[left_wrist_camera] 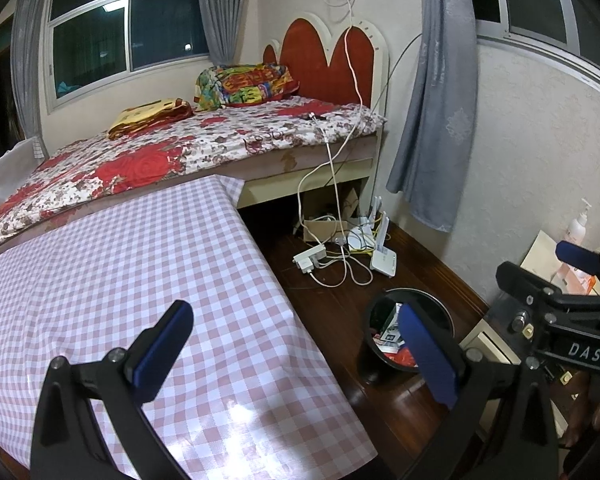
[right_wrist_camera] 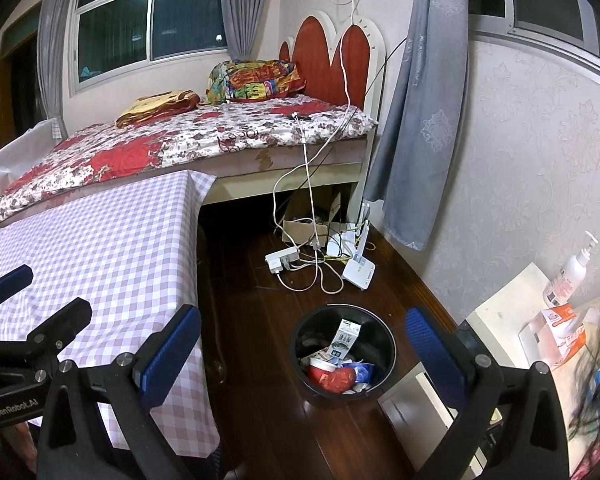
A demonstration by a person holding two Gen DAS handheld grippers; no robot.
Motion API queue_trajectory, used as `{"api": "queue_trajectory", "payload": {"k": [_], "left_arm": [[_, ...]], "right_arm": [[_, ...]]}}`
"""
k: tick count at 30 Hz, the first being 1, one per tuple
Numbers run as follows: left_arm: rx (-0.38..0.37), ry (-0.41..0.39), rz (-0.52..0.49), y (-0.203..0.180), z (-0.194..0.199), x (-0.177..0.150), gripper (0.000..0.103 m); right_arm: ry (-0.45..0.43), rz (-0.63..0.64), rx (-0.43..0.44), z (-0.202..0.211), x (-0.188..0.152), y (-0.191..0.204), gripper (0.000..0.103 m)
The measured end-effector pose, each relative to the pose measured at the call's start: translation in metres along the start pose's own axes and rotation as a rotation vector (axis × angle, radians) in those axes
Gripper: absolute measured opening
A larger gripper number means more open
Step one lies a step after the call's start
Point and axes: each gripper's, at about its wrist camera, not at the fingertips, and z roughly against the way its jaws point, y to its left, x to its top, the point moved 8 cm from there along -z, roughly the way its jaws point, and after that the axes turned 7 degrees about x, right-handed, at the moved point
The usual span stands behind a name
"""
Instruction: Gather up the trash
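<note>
A black round bin (right_wrist_camera: 305, 390) stands on the dark wood floor to the right of the table. It holds a small milk carton (right_wrist_camera: 344, 340), a red cup (right_wrist_camera: 327, 372) and crumpled wrappers. My right gripper (right_wrist_camera: 302, 354) hovers above the bin, open and empty. In the left wrist view the bin (left_wrist_camera: 432, 297) is partly hidden behind one finger. My left gripper (left_wrist_camera: 296, 356) is open and empty over the table's right edge. Each gripper shows in the other view: the left gripper (right_wrist_camera: 40, 300) at the left, the right gripper (left_wrist_camera: 548, 267) at the right.
The table wears a pink checked cloth (left_wrist_camera: 140, 272). A bed (left_wrist_camera: 204, 144) stands behind it. A power strip (right_wrist_camera: 282, 260), routers and loose cables lie on the floor beyond the bin. A white cabinet (right_wrist_camera: 500, 312) at the right carries a lotion bottle and a tissue box.
</note>
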Motion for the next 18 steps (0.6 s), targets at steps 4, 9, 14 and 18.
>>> {"api": "queue_trajectory", "payload": {"k": [4, 9, 14, 18], "left_arm": [[-0.002, 0.004, -0.001, 0.0011, -0.0012, -0.0009, 0.103], [0.000, -0.008, -0.018, 0.0004, -0.0009, -0.0010, 0.103], [-0.026, -0.020, -0.038, -0.0015, -0.0006, 0.0000, 0.103], [-0.030, -0.008, -0.045, -0.0024, -0.0028, -0.0006, 0.103]], "right_arm": [[0.000, 0.000, 0.000, 0.0001, 0.0002, 0.0003, 0.103], [0.000, 0.000, -0.001, 0.0002, 0.0003, 0.0004, 0.103], [0.000, -0.001, -0.001, -0.0009, 0.0006, -0.0005, 0.103], [0.003, -0.002, 0.001, -0.0012, -0.0034, -0.0014, 0.103]]}}
